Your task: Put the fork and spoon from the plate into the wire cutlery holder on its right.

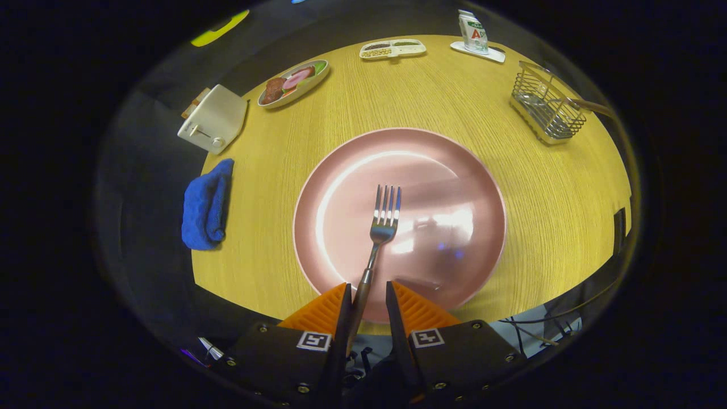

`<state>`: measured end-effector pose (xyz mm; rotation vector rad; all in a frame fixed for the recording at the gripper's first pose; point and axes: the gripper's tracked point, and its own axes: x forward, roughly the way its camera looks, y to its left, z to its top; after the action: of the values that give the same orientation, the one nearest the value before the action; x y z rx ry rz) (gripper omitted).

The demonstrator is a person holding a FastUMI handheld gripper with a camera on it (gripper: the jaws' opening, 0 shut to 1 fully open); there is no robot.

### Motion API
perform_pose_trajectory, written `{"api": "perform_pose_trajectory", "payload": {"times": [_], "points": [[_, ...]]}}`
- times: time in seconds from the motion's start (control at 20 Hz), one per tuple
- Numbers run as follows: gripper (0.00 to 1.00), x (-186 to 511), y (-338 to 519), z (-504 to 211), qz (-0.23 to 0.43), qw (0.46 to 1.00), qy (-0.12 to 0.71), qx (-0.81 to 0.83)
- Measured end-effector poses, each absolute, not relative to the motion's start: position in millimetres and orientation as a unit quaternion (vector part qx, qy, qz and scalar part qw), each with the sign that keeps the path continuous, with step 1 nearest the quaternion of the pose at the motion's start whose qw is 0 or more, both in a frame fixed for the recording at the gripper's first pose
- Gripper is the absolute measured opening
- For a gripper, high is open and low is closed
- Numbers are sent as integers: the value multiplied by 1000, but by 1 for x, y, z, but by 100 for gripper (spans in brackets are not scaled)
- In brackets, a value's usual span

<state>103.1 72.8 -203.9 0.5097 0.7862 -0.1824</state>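
Hand-held gripper fingers, partly open, flank the fork handle over the plate.

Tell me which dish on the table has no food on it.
The big pink plate just ahead of the gripper: only the fork lies on it. The oval plate and the divided tray beyond hold food.

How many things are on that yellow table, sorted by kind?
Dishes: 4, namely the pink plate, oval food plate, divided tray and small white tray.
Cutlery: 2, namely the fork, its handle between the gripper fingers, and a handle in the wire cutlery holder.
Holders: 1.
Toasters: 1.
Cloths: 1, blue.
Cartons: 1.
Total: 10.
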Motion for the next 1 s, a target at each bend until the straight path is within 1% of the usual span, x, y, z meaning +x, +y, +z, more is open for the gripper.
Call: {"api": "perform_pose_trajectory", "payload": {"times": [0.1,0.2,0.25,0.3,0.4,0.7,1.0], "points": [[37,105,81,-210,-81,883,392,245],[37,107,78,-220,-94,878,402,242],[17,105,82,-218,-90,876,405,244],[17,101,82,-221,-87,875,410,240],[5,103,82,-218,-86,874,407,250],[4,102,84,-216,-70,876,407,248],[5,98,76,-207,-53,889,402,211]]}}
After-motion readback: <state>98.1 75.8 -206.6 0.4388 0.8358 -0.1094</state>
